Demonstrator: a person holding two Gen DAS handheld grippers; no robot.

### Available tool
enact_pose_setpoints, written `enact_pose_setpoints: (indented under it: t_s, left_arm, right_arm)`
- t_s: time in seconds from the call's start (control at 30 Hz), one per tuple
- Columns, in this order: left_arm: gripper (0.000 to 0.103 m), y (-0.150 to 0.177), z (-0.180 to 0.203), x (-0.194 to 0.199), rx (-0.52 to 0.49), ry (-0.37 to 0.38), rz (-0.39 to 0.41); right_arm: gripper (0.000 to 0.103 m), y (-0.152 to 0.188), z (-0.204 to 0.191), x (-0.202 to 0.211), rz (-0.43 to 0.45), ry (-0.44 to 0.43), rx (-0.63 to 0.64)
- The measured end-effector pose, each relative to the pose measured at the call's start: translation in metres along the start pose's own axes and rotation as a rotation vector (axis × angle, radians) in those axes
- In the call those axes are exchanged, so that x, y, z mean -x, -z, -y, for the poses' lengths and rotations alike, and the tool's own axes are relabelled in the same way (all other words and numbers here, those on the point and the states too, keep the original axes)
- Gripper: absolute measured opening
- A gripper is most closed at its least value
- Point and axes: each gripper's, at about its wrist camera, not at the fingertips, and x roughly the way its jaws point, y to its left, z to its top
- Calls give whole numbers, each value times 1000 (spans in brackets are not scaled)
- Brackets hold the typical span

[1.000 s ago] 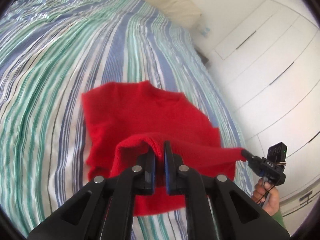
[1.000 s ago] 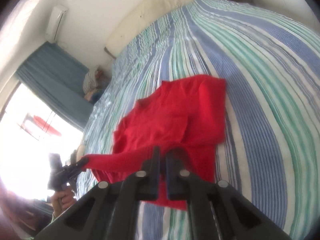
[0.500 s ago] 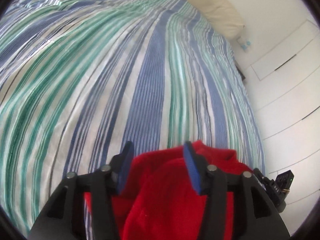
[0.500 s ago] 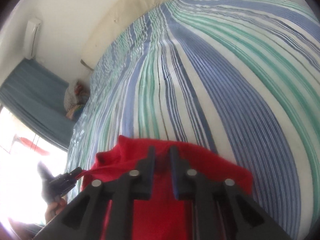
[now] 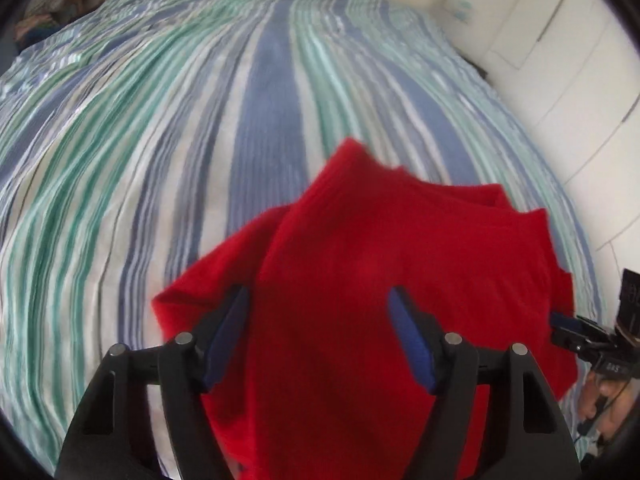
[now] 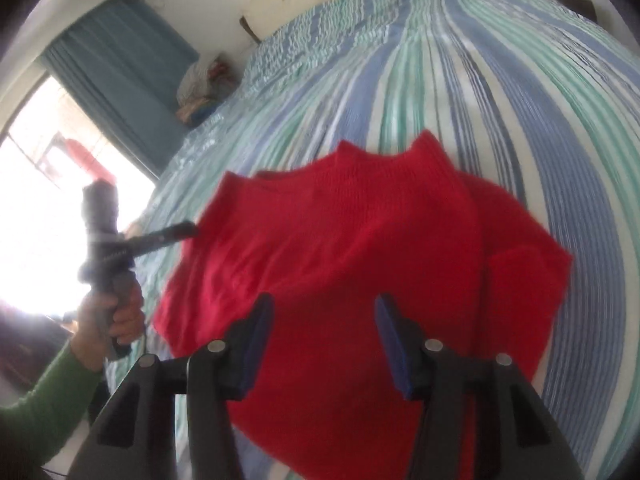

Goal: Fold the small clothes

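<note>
**Red knit lying on the striped bed, both tongs spread above it**

A bed with a blue, green and white striped cover point(image 5: 168, 152) fills both views, with white cupboard doors point(image 5: 560, 64) at 2 o'clock in the left view and a blue curtain point(image 6: 120, 80) by a bright window at 10 o'clock in the right.

The left gripper point(image 5: 318, 316) stands wide, blue pads apart and clear of the cloth below. The right gripper point(image 6: 325, 330) has just been opening; its pads are also apart, gripping nothing.

The red sweater point(image 6: 360, 248) lies folded over on the cover, spreading from 6 o'clock toward centre in each view. At 9 o'clock in the right view a hand point(image 6: 116, 316) in a green sleeve point(image 6: 44, 400) holds the other tool beside the sweater's edge.
</note>
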Motion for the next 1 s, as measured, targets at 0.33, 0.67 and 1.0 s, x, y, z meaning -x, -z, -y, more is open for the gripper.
enact_pose_setpoints:
  t_s: [0.33, 0.67, 1.0]
  left_arm:
    - [96, 82, 23, 76, -161, 91, 137]
    - [100, 181, 63, 124, -325, -73, 226]
    - [103, 227, 76, 70, -316, -176, 149]
  right_arm:
    - [46, 61, -13, 54, 112, 48, 48]
    - [99, 126, -49, 96, 232, 431, 24]
    - [100, 157, -61, 85, 285, 608, -1]
